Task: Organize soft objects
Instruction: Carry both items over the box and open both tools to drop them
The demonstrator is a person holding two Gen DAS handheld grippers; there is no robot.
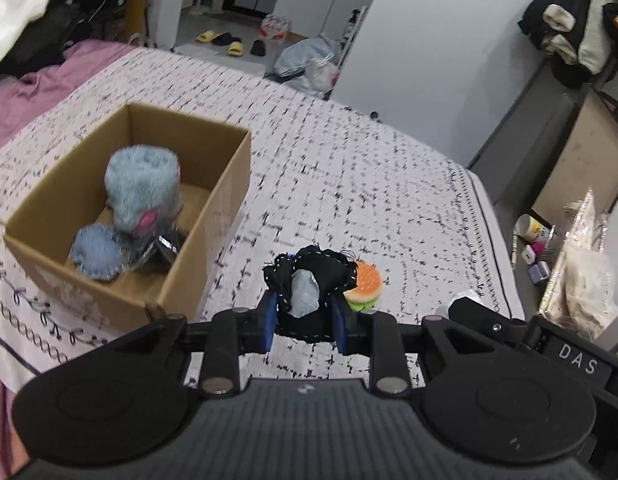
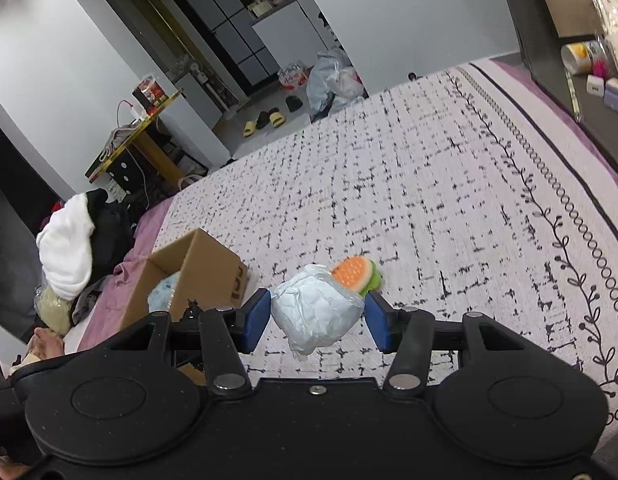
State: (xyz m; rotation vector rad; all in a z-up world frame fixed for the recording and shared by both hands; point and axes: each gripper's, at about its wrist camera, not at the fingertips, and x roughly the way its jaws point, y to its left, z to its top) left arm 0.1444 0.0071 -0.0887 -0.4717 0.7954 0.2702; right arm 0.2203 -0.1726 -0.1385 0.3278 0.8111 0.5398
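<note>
Left claw (image 1: 305, 316) sits right under its lens, blue pads pinched narrow on a black stitched fabric toy (image 1: 309, 280) with a pale blue patch; it looks light and squishy, so a grab across its bunched middle should hold, while the burger plush (image 1: 363, 282) lies on the bedspread (image 1: 369, 184) just past the right finger and the cardboard box (image 1: 213, 216) with fuzzy blue toys (image 1: 143, 188) waits ahead to the left. Over on the right view, the right claw (image 2: 317, 318) clamps medium-wide across the belly of a white crinkly bundle (image 2: 317, 312), soft and probably a bit slippery, with the burger just beyond it and the box off left.
</note>
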